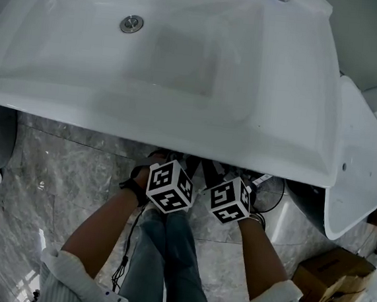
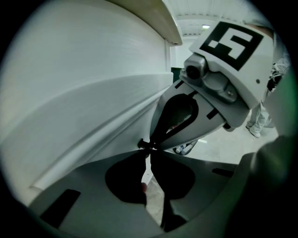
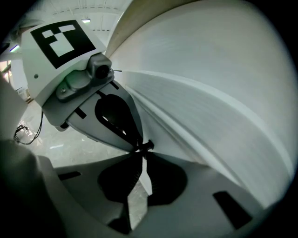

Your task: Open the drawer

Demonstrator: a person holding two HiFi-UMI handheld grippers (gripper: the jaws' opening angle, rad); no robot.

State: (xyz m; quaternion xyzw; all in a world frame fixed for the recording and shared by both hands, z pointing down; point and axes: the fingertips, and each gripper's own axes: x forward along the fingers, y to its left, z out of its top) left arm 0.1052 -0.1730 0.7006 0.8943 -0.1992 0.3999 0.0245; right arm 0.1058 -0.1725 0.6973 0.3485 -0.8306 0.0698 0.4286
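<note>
The drawer is hidden in the head view beneath the white sink basin (image 1: 294, 157). Its white front (image 2: 84, 116) fills the left of the left gripper view and the right of the right gripper view (image 3: 209, 111). My left gripper (image 1: 168, 168) and right gripper (image 1: 229, 179) reach under the basin's front rim, side by side. Their tips meet nose to nose at the panel's edge. The left gripper (image 2: 148, 149) is shut, with a thin white sliver of that edge between its jaws. The right gripper (image 3: 142, 151) is shut the same way.
A white toilet-like fixture (image 1: 359, 170) stands close at the right, with a cardboard box (image 1: 330, 267) below it. Grey marble floor (image 1: 54, 167) lies under the basin. The person's legs in jeans (image 1: 165, 257) stand between the arms. A cable (image 1: 125, 260) hangs from the left gripper.
</note>
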